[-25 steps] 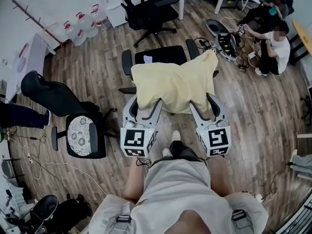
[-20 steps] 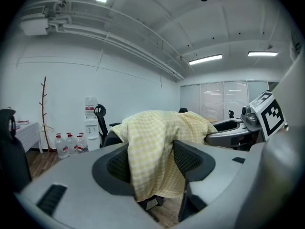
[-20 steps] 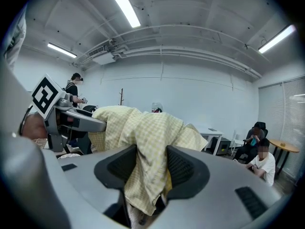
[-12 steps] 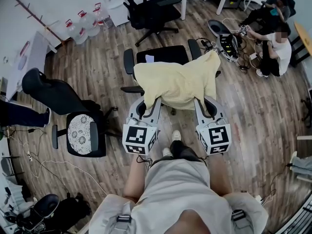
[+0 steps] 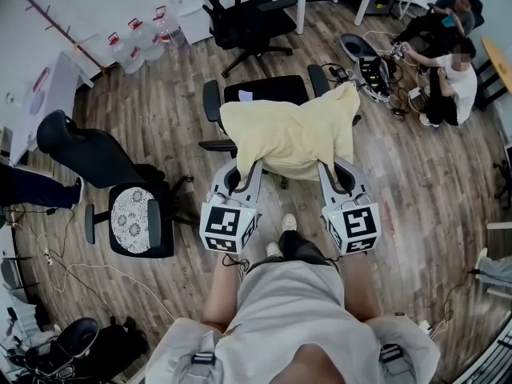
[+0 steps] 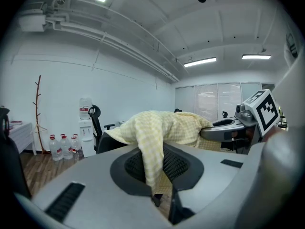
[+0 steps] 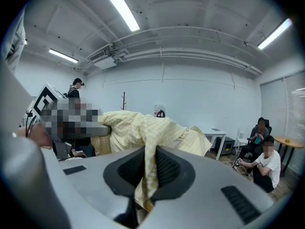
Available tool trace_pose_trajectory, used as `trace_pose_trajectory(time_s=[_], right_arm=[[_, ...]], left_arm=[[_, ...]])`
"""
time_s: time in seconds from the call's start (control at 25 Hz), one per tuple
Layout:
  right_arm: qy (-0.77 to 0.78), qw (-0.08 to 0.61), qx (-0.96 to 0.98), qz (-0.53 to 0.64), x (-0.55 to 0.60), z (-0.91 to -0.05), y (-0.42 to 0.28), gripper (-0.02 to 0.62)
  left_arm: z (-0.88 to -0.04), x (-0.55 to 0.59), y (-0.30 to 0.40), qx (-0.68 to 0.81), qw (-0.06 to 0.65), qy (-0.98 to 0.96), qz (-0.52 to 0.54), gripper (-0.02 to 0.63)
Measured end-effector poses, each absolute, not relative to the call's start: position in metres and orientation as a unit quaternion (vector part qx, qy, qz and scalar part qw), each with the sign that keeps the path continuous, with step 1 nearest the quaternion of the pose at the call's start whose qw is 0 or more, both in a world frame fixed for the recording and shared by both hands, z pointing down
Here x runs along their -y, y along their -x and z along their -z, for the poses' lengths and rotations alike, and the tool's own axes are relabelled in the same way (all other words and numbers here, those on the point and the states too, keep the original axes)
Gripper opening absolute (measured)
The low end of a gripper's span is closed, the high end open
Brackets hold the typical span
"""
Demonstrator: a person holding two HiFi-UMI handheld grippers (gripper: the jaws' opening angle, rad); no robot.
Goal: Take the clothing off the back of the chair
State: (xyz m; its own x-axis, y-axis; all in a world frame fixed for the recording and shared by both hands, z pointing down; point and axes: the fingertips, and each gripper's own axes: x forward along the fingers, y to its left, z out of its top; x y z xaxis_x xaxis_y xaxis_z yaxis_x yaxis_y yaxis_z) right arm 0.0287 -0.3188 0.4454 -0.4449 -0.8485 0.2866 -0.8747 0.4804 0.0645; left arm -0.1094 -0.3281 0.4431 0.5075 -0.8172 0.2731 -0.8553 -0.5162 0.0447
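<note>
Two-handed hold on the yellow checked clothing (image 5: 292, 134), draped over the back of the black chair (image 5: 264, 91). Just closed down, almost fully, with the left gripper (image 5: 240, 174) on one hanging fold and with the right gripper (image 5: 336, 174) on another (thin cloth only in each pinch). Could slip free if tugged hard on so little fabric. Could also snag on the armrests (image 5: 210, 101), or drag the chair along, if drawn backward rather than lifted clear.

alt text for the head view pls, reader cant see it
From above, a person's left gripper and right gripper, jaws just closed further, each pinch the near edge of a pale yellow garment draped over the back of a black office chair. More office chairs stand nearby on the wood floor.
</note>
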Motion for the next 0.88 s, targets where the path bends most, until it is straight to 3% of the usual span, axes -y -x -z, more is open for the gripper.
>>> trace_pose_trajectory(time_s=[0.88], right_arm=[[-0.495, 0.133, 0.858, -0.033, 0.271, -0.429, -0.018, 0.041]], left_arm=[[-0.428, 0.280, 0.112, 0.477, 0.075, -0.870, -0.101, 0.052]])
